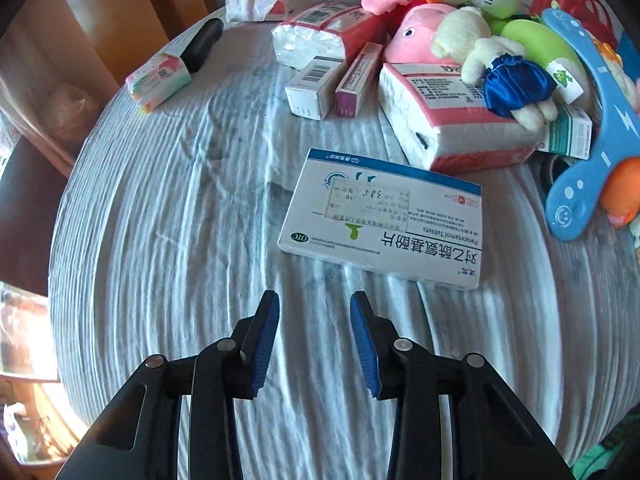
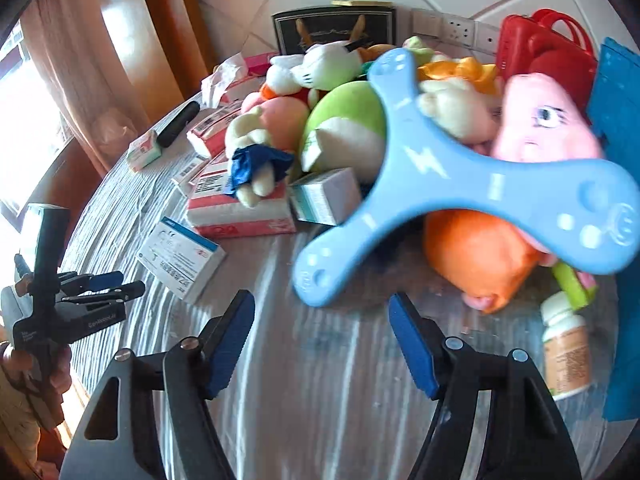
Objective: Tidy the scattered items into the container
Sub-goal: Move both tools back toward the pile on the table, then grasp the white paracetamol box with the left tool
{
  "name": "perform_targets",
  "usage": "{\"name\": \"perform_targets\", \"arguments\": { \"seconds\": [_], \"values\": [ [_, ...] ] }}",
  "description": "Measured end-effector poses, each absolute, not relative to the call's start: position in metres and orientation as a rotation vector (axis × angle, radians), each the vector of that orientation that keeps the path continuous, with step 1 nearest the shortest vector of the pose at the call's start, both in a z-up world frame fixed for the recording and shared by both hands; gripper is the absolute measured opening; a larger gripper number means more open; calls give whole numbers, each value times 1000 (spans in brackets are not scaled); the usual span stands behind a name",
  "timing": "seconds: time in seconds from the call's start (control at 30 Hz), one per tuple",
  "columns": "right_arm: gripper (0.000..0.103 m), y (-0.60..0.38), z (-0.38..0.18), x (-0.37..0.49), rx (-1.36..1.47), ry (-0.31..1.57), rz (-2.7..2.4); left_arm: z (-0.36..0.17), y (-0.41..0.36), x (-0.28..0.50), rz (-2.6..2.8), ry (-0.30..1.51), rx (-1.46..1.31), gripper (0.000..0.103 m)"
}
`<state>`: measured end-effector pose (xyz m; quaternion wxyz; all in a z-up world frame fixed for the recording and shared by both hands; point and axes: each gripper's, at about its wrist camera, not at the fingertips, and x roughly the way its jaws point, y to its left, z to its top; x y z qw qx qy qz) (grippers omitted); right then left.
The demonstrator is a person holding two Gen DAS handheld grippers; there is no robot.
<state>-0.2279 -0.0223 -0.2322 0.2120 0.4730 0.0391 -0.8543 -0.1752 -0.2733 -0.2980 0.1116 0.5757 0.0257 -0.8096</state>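
A white and blue Paracetamol tablet box [image 1: 384,220] lies flat on the striped cloth just ahead of my open, empty left gripper [image 1: 314,300]; it also shows in the right wrist view [image 2: 180,258]. My right gripper [image 2: 322,300] is open and empty, just below one arm of a blue three-armed plastic toy [image 2: 460,176] that rests on a pile of plush toys [image 2: 352,120]. The blue toy also shows at the right of the left wrist view [image 1: 600,120]. A red basket [image 2: 548,44] stands behind the pile. The left gripper itself is visible at the left [image 2: 104,288].
Tissue packs [image 1: 452,120], small medicine boxes [image 1: 316,88], a black cylinder [image 1: 202,44] and a soap-like pack [image 1: 158,80] lie on the round table. A pill bottle [image 2: 566,348] and a blue mat [image 2: 620,240] sit at right. The table edge [image 1: 60,208] curves at left.
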Motion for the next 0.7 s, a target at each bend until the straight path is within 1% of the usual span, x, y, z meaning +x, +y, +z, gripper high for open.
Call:
{"name": "perform_targets", "arguments": {
  "seconds": [0.17,0.2,0.37,0.47,0.53,0.57,0.63,0.67,0.7],
  "values": [
    [64,-99,-270,-259,1395,168,-2368,-309,-298,-191,-2431,4,1736,35],
    [62,-108,-277,-267,1422,179,-2393,-309,-303,-195,-2448,-2,1738,35],
    [62,-129,-305,-291,1498,188,-2441,-309,-316,-216,-2513,-72,1725,36],
    [64,-150,-312,-279,1512,292,-2361,-309,-322,-233,-2527,-85,1717,36],
    [64,-161,-310,-261,1493,284,-2295,-306,-321,-242,-2547,-71,1725,36],
    [64,-165,-310,-253,1501,269,-2265,-305,-319,-245,-2533,-103,1711,34],
    [64,-170,-309,-239,1495,237,-2237,-298,-316,-247,-2531,-148,1688,34],
    [64,-169,-309,-235,1502,209,-2237,-293,-316,-245,-2535,-139,1686,37],
    [64,-163,-308,-234,1517,169,-2241,-286,-318,-243,-2539,-120,1679,45]
  ]
}}
